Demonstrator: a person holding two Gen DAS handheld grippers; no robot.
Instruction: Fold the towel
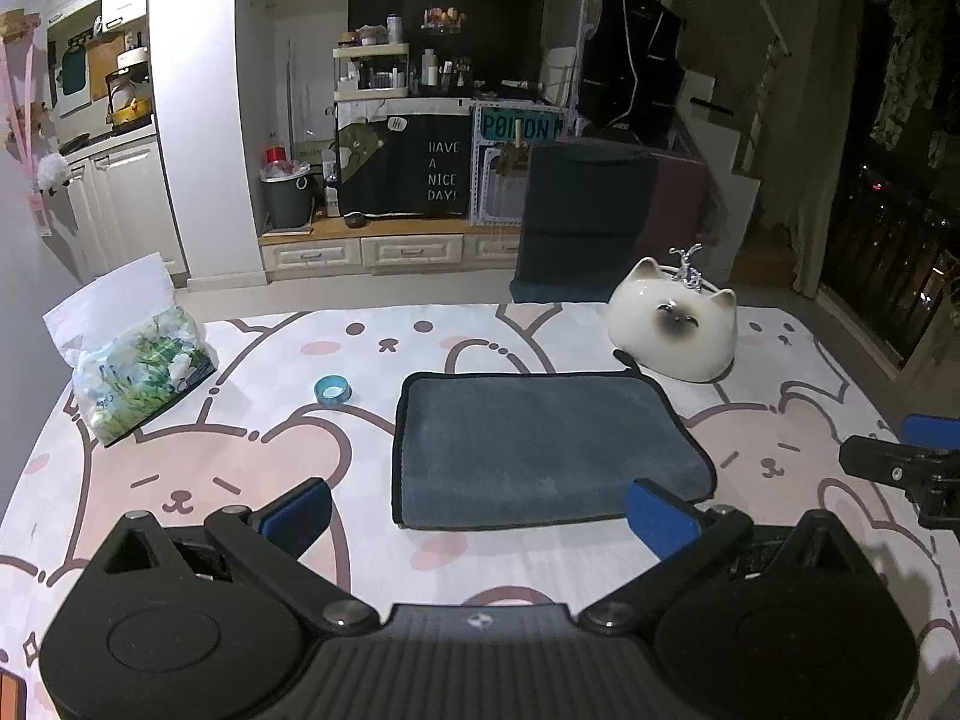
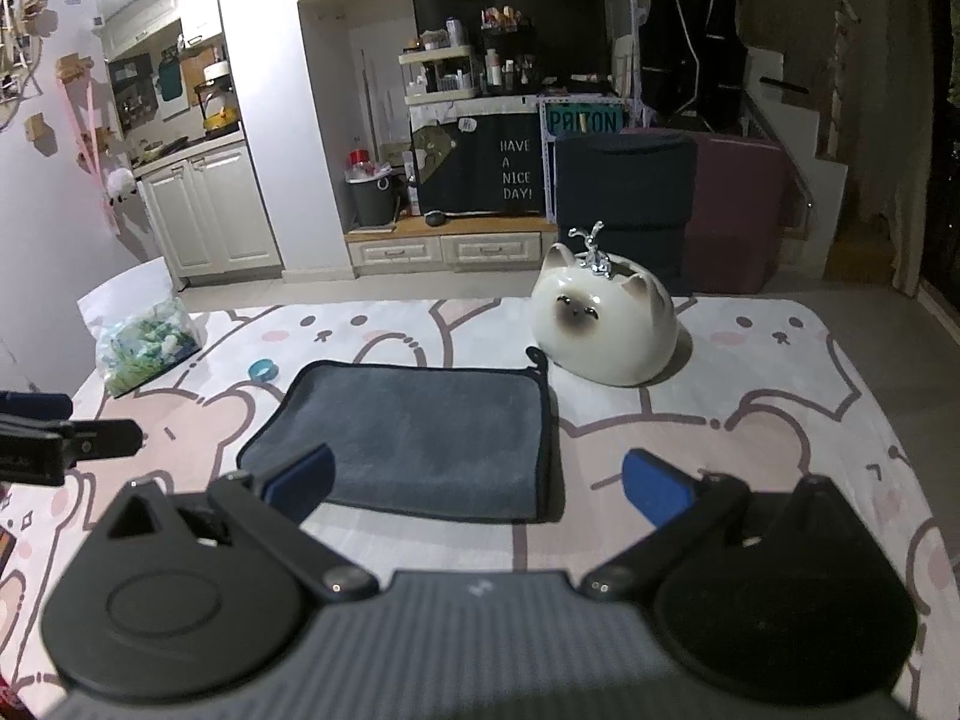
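A grey-blue towel [image 1: 546, 447] with dark edging lies folded flat into a rectangle on the pink bunny-print tablecloth [image 1: 210, 468]; it also shows in the right wrist view [image 2: 414, 435]. My left gripper [image 1: 480, 513] is open and empty, just short of the towel's near edge, its blue pads either side. My right gripper [image 2: 477, 483] is open and empty, at the towel's near right corner. The right gripper's tip shows at the right edge of the left wrist view [image 1: 900, 462], and the left gripper's tip shows at the left edge of the right wrist view [image 2: 66, 438].
A white ceramic cat [image 1: 675, 324] stands just behind the towel's far right corner. A small blue tape roll [image 1: 332, 390] lies left of the towel. A plastic bag [image 1: 129, 360] stands at the table's left. A dark chair [image 1: 585, 228] is behind the table.
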